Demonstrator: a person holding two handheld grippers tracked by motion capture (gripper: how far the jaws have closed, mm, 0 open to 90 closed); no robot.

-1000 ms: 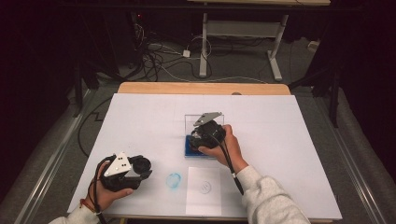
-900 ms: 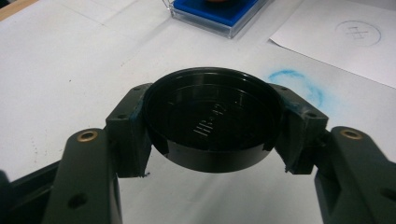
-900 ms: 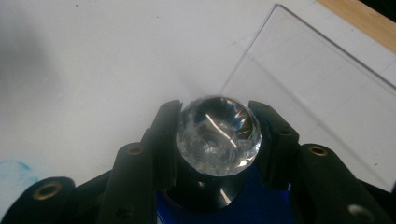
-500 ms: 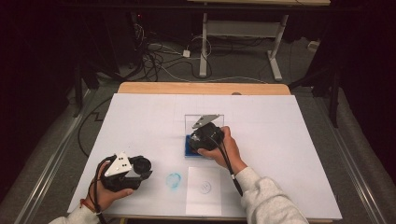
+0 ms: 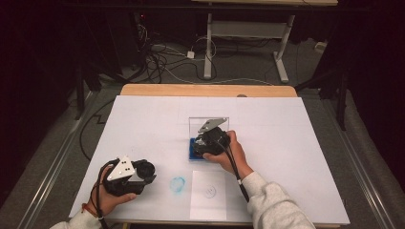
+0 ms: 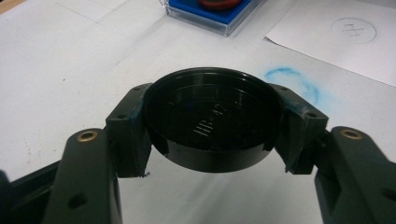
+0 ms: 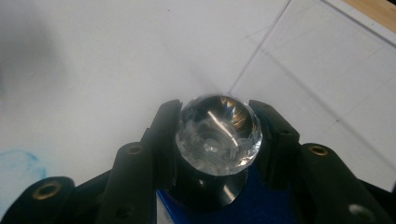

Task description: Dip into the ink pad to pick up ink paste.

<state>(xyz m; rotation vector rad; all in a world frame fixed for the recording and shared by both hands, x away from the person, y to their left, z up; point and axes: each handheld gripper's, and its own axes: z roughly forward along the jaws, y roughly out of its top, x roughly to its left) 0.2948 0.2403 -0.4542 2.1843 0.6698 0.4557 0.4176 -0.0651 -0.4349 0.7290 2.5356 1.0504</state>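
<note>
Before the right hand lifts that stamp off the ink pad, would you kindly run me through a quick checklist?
1. Right gripper closed on the stamp's crystal knob: ok.
2. Stamp base over the blue ink pad: ok.
3. Left gripper holding the black round cap: ok.
4. White paper sheet with drawn circle lying flat near the person: ok.
5. Stamp face inked: cannot tell.
6. Blue smudge beside the sheet: not ok.

- The left claw (image 5: pixel 143 172) sits low near the worktop's (image 5: pixel 305 143) front-left, gripped from behind by the left hand (image 5: pixel 107 198), its jaws clamped on a black cap (image 6: pixel 212 123).
- The right claw (image 5: pixel 203 145) is farther forward at mid-worktop, the right hand (image 5: pixel 231 152) wrapped over it, jaws closed around a faceted knob (image 7: pixel 218 134).
</note>
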